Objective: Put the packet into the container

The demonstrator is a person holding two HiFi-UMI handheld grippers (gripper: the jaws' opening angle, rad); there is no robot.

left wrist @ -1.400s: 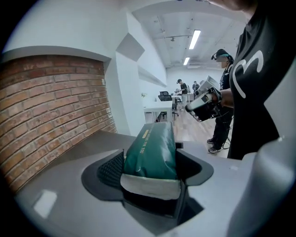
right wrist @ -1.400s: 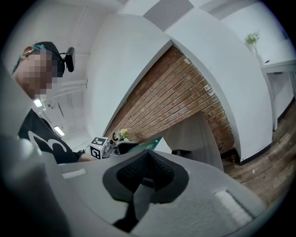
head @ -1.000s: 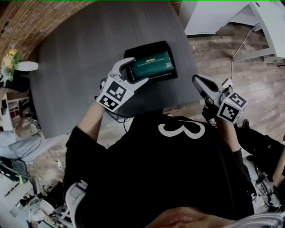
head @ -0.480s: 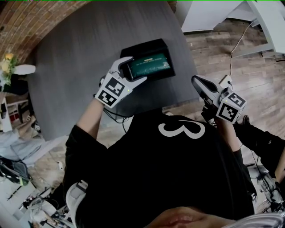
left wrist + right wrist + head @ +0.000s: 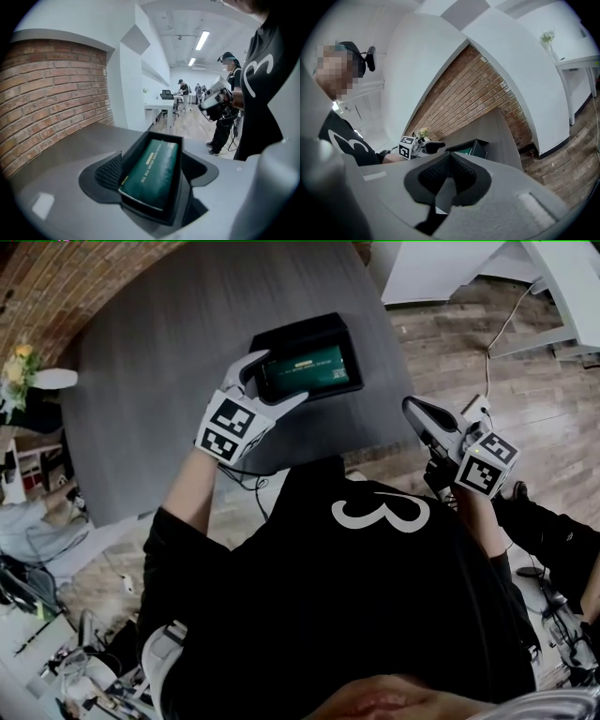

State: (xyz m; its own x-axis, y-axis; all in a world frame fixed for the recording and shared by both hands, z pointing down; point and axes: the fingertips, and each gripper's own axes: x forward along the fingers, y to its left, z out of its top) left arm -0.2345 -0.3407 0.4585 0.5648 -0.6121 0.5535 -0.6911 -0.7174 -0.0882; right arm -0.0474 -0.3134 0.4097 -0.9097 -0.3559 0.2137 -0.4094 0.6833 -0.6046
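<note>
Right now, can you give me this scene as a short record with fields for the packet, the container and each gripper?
packet: green packet, lying flat inside the container
container: black open box on the grey table
left gripper: open, jaws on either side of the box's near end, not gripping the packet
right gripper: shut, empty, held beside the table
task: packet appears to be in place

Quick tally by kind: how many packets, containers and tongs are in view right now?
Packet: 1, green, lying in the container
Container: 1, black
Tongs: 2, left tongs open, right tongs shut and empty
Total: 4
</note>
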